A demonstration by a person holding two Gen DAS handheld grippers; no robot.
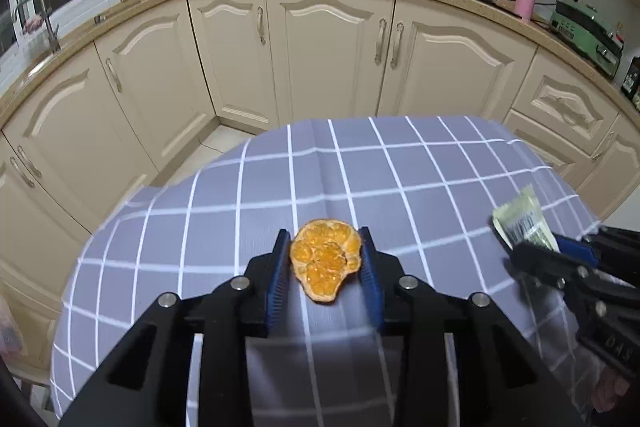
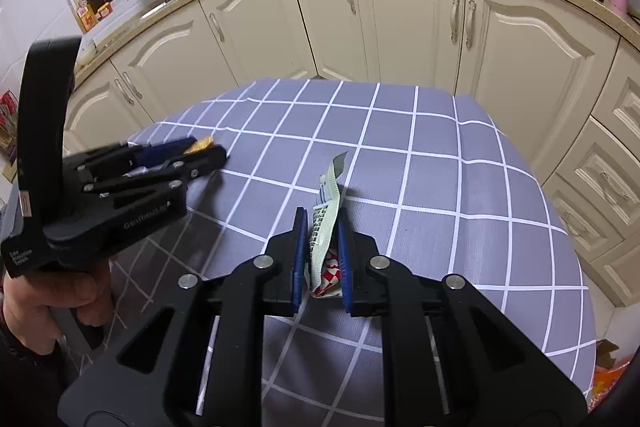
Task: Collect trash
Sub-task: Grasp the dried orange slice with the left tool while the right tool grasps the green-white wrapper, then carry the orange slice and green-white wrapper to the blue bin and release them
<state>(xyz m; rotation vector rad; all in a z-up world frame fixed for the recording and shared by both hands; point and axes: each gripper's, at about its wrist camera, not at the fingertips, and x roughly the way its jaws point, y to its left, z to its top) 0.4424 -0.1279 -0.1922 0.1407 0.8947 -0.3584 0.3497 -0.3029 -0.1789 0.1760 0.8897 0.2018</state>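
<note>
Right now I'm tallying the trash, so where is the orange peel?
The orange peel sits between the left gripper's fingers above the checked tablecloth, left of the wrapper in the right gripper.

Little here can be read. In the right wrist view, the left gripper point(image 2: 208, 151) carries small white lettering low on its black handle that seems to say "Data Acquisition System", and a faint embossed word along its side that starts "Gen" and blurs after that. The wrapper point(image 2: 326, 227) shows a barcode, its digits too small to make out.
</note>
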